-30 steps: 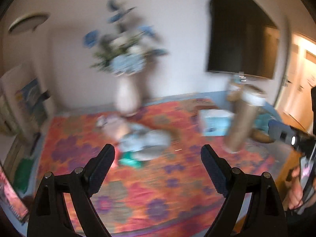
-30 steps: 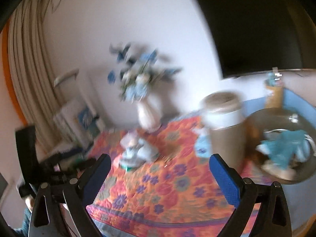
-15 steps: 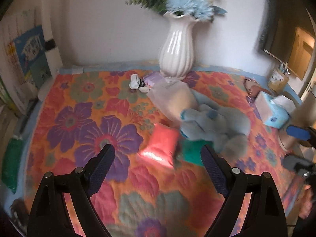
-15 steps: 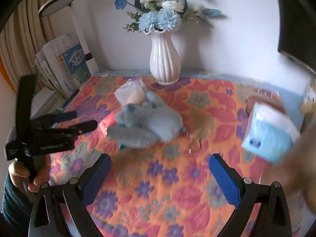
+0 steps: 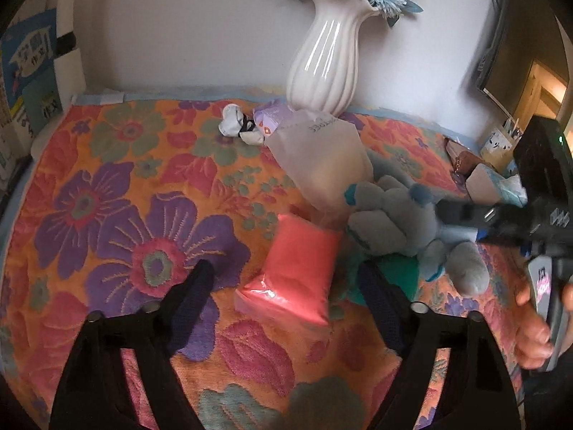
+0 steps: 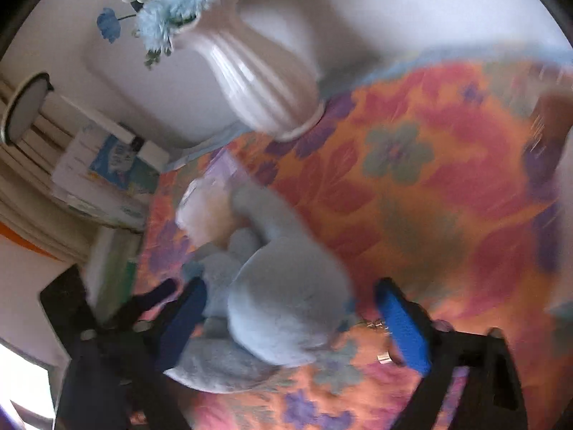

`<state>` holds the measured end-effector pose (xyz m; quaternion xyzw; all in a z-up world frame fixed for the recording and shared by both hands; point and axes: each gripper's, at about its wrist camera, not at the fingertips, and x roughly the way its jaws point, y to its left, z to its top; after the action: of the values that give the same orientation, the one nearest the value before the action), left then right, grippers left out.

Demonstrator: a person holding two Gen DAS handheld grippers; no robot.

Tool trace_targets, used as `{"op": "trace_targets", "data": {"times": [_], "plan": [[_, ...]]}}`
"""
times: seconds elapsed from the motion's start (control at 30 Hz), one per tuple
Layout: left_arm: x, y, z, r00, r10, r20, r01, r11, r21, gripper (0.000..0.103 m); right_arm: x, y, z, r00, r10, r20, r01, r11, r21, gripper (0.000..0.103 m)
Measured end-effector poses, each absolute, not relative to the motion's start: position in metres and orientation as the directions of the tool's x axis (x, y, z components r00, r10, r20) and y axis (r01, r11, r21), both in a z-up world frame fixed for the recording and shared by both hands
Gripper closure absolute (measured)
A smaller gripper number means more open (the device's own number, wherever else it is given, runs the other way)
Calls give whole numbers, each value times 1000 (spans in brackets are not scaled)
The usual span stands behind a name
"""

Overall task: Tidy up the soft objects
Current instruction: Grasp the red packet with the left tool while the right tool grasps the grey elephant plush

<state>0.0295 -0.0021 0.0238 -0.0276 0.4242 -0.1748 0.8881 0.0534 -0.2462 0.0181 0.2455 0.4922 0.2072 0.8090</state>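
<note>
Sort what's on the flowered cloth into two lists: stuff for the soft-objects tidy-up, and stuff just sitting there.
For the job:
- blue plush toy
- pink soft pack
- green soft item under the plush
- frosted bag
- balled socks

Just lying about:
- white vase of flowers
- tissue box
- books

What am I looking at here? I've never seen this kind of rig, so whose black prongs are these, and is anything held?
No robot: a person carries a hand-held gripper in each hand, each with a forward-looking fisheye camera. The left hand-held gripper straddles a pink packet; the right hand-held gripper straddles a blue plush toy. Both jaws are closing, but neither grips yet. All lies on a flowered cloth, with a frosted pouch and a white vase beyond.
</note>
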Motion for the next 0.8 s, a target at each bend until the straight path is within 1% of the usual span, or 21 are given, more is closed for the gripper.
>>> {"op": "trace_targets", "data": {"times": [0.03,0.07,0.1,0.2,0.3,0.33,0.4,0.43,0.47,0.53,0.57,0.6,0.63,0.7,0.73,0.8], "plan": [[30,-2,23,574,-342,-744,291,935,-205,34,52,-243,16,420,581,-697,-99,793,601,36],[30,-1,23,570,-351,-743,296,931,-213,43,45,-239,19,435,554,-710,-101,813,573,41],[30,-2,22,567,-358,-742,302,928,-216,48,39,-239,22,454,537,-711,-98,823,560,45],[28,-5,23,566,-357,-743,316,927,-204,49,7,-244,40,538,481,-693,-80,847,526,45],[26,-10,24,567,-347,-747,327,927,-182,49,-37,-247,57,604,333,-724,13,904,427,45],[26,-10,24,567,-341,-750,325,929,-176,47,-49,-248,59,607,303,-735,48,909,414,45],[29,-10,22,562,-336,-756,319,931,-176,42,-73,-249,54,584,276,-764,126,899,420,42],[30,-9,22,563,-331,-757,312,934,-176,42,-79,-248,48,554,293,-779,135,892,431,40],[30,-8,22,563,-330,-758,307,935,-179,42,-83,-242,39,494,345,-798,120,882,456,35],[31,-8,21,566,-325,-757,303,937,-176,43,-91,-235,28,411,429,-804,63,867,495,33],[30,-9,22,570,-324,-756,307,936,-169,50,-97,-230,32,419,413,-809,24,885,465,33],[29,-10,22,574,-324,-753,314,935,-163,56,-104,-226,39,437,361,-824,-15,919,395,32],[27,-13,24,576,-328,-748,330,931,-154,57,-107,-221,45,452,312,-835,-51,944,325,30],[21,-15,29,606,-327,-726,342,930,-133,58,-111,-212,58,490,227,-842,-121,974,193,18],[18,-15,32,627,-320,-710,340,933,-120,58,-112,-209,66,516,201,-833,-145,979,147,16],[14,-13,36,658,-307,-687,324,940,-108,58,-110,-202,75,540,192,-819,-186,977,106,11]]}}
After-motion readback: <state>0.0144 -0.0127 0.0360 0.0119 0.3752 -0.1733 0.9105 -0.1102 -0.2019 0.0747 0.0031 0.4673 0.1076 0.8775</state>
